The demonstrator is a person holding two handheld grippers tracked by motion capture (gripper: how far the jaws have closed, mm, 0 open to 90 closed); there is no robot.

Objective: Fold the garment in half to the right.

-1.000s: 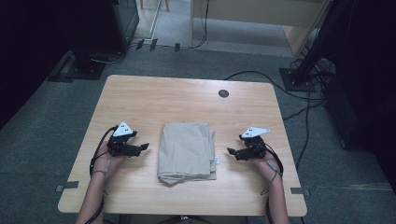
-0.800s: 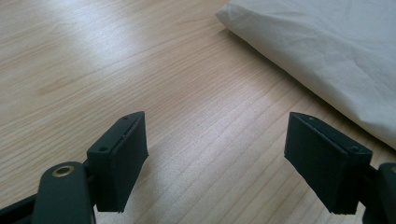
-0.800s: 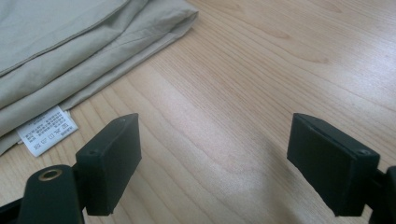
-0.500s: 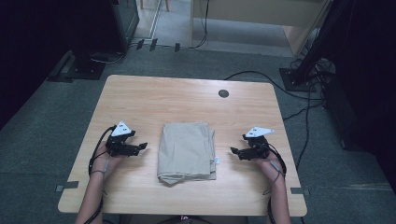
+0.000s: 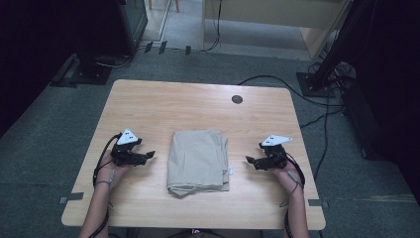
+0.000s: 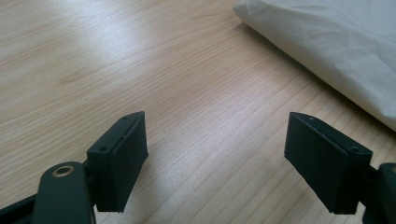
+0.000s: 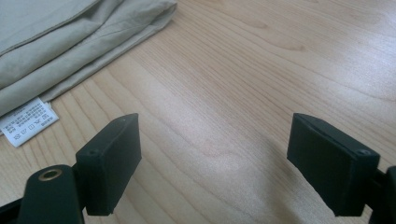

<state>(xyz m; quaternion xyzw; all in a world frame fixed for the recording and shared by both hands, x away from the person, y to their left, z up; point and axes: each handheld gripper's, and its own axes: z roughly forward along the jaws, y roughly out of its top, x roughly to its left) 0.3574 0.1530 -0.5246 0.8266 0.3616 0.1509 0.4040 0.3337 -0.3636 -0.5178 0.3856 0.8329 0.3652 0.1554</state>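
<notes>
A folded beige cloth [image 5: 199, 160] lies in the middle of the wooden table [image 5: 198, 106]. My left gripper [image 5: 147, 155] rests on the table to its left, jaws wide open and pointed toward the cloth. My right gripper [image 5: 249, 160] rests to the right of the cloth, also open and pointed at it. In the left gripper view the open gripper [image 6: 229, 163] has bare wood between its jaws, and the cloth [image 6: 336, 51] lies at the upper right. In the right gripper view the open gripper [image 7: 219, 163] faces bare wood, with the cloth [image 7: 70, 42] and its white care label [image 7: 28, 120] at the upper left.
A small dark round grommet [image 5: 237, 99] sits in the table near its far edge. Cables [image 5: 277, 82] run over the grey floor behind and right of the table. Dark stands [image 5: 94, 64] are at the back left.
Both grippers have stayed almost in place; the right one has shifted slightly toward the table's near edge. The cloth has not moved.
</notes>
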